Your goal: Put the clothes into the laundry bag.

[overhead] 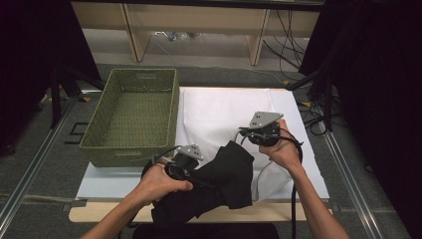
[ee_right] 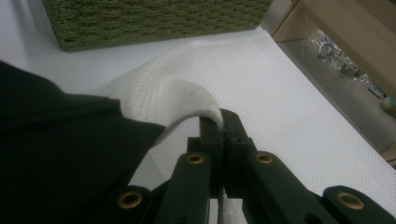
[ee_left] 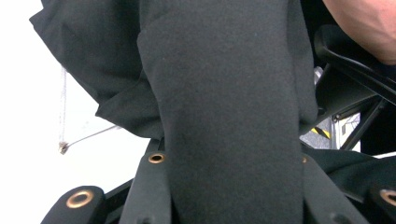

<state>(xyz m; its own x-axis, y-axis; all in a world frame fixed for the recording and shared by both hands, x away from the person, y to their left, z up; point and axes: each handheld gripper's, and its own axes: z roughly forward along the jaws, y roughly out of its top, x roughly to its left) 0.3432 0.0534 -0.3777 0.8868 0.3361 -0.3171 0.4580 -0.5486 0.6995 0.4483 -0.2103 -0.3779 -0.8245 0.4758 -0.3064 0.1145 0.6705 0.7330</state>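
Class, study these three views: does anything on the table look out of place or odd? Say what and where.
Yes. The right gripper has pinched the white table cover, not the black garment, lifting it into a raised fold beside the garment. The left gripper is shut on the garment. The green basket sits square.

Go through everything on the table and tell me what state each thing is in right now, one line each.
Green basket: upright, empty.
Black garment: crumpled at the table's near edge, partly lifted.
White cloth: spread on the table, one edge pulled up into a fold.
Left gripper: shut on the black garment.
Right gripper: shut on the white cloth's raised edge.
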